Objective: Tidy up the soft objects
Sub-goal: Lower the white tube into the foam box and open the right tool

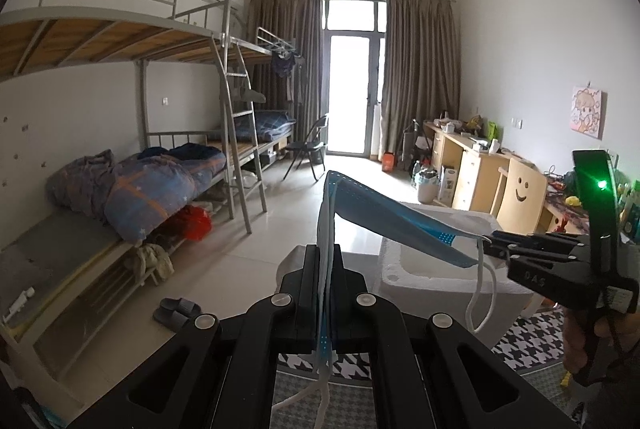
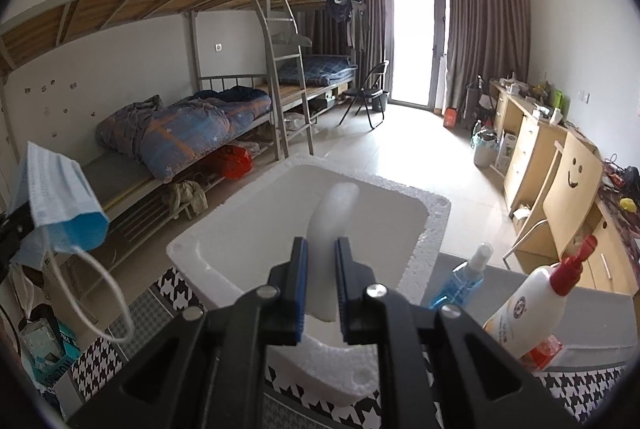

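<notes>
A blue face mask (image 1: 384,217) hangs from my left gripper (image 1: 324,249), which is shut on its folded edge. The mask's ear loops dangle below. It stretches right, above a white foam box (image 1: 400,269). My right gripper (image 1: 490,245) reaches in from the right, its tips beside the mask's far end. In the right wrist view my right gripper (image 2: 321,245) is over the foam box (image 2: 436,213), with a soft white foam piece (image 2: 336,213) filling the gap between its pads. At far left, the left gripper (image 2: 22,219) holds the mask (image 2: 60,197).
The box stands on a houndstooth cloth (image 2: 100,357). A blue spray bottle (image 2: 464,281) and a white bottle with a red pump (image 2: 528,305) stand right of it. Bunk beds (image 2: 180,133) line the left wall, desks (image 2: 520,149) the right. A hand (image 1: 580,341) grips the right tool.
</notes>
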`<state>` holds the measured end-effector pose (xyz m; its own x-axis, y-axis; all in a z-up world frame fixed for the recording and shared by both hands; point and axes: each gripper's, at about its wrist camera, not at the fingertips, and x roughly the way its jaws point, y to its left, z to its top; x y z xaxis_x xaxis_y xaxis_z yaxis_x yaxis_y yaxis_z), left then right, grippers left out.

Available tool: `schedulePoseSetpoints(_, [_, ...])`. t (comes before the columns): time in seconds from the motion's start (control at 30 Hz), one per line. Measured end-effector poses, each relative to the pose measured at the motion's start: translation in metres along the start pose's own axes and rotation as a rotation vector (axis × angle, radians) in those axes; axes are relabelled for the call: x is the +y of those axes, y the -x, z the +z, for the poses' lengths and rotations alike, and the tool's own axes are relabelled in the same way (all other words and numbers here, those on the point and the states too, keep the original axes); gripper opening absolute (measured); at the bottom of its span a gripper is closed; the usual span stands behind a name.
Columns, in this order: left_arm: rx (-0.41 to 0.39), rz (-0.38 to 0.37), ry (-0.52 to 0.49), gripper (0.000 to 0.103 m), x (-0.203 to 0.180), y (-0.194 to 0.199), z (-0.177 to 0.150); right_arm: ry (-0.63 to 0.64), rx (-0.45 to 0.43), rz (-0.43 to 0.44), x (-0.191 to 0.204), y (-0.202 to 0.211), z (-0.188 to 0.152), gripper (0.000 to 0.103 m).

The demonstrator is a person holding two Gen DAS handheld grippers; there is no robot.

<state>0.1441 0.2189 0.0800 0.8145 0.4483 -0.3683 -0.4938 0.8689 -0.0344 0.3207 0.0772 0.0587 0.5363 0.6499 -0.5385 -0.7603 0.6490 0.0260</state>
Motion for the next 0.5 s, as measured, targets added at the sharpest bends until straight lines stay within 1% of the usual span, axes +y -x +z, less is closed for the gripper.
schedulePoseSetpoints(0.17, [0.000,-0.014,0.001,0.004,0.001,-0.001,0.001,0.014,0.010,-0.015,0.002,-0.004,-0.002,0.027])
schedulePoseSetpoints(0.2, [0.002,-0.014,-0.002,0.004,0.000,-0.001,0.000,0.018,0.013,-0.017,0.002,-0.004,-0.002,0.035])
schedulePoseSetpoints(0.23, [0.002,-0.018,-0.004,0.004,0.000,-0.001,0.000,0.019,0.011,-0.019,0.001,-0.003,-0.002,0.047])
schedulePoseSetpoints(0.3, [0.000,-0.016,-0.009,0.004,-0.001,0.000,0.002,0.014,-0.011,-0.034,0.000,0.002,-0.002,0.060])
schedulePoseSetpoints(0.33, [0.000,-0.015,-0.012,0.004,-0.002,0.000,0.003,0.012,-0.023,-0.036,-0.001,0.005,-0.002,0.062])
schedulePoseSetpoints(0.5, [0.001,-0.025,-0.015,0.004,-0.007,-0.002,0.008,0.004,-0.040,-0.047,-0.006,0.017,-0.002,0.064])
